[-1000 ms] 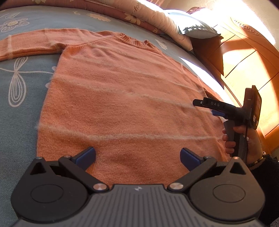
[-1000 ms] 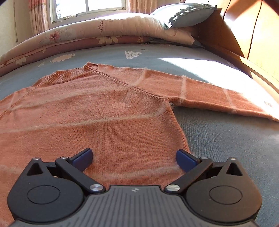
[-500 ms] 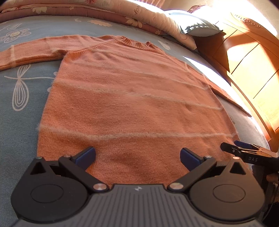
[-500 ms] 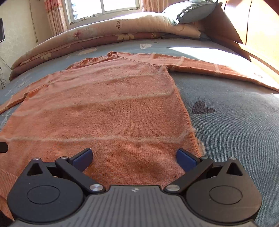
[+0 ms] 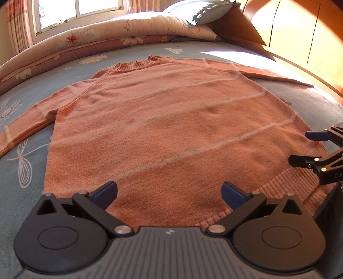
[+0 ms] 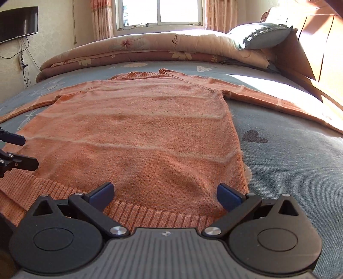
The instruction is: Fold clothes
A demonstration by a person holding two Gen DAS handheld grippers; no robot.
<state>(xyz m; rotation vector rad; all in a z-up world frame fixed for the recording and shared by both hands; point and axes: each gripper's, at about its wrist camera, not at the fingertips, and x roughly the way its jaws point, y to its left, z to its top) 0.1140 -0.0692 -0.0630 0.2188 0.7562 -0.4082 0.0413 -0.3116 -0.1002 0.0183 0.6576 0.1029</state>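
Observation:
An orange knit sweater [image 5: 171, 128] with thin pale stripes lies flat on the blue bedspread, collar away from me, both sleeves spread out sideways. It also shows in the right wrist view [image 6: 137, 137]. My left gripper [image 5: 169, 193] is open and empty, just above the ribbed hem near its middle. My right gripper [image 6: 165, 195] is open and empty over the hem near the sweater's right corner. The right gripper also shows at the right edge of the left wrist view [image 5: 308, 148]; the left gripper shows at the left edge of the right wrist view [image 6: 21, 150].
A folded floral quilt [image 6: 150, 49] and a grey pillow [image 6: 261, 36] lie at the far end of the bed. A wooden headboard [image 5: 300, 32] runs along the right. A window [image 6: 158, 10] is behind; a wall TV [image 6: 17, 21] hangs at far left.
Both grippers have pulled back toward the sweater's hem and turned to face the collar. The right gripper dropped from upright beside the sweater to level at the hem. Both stay open.

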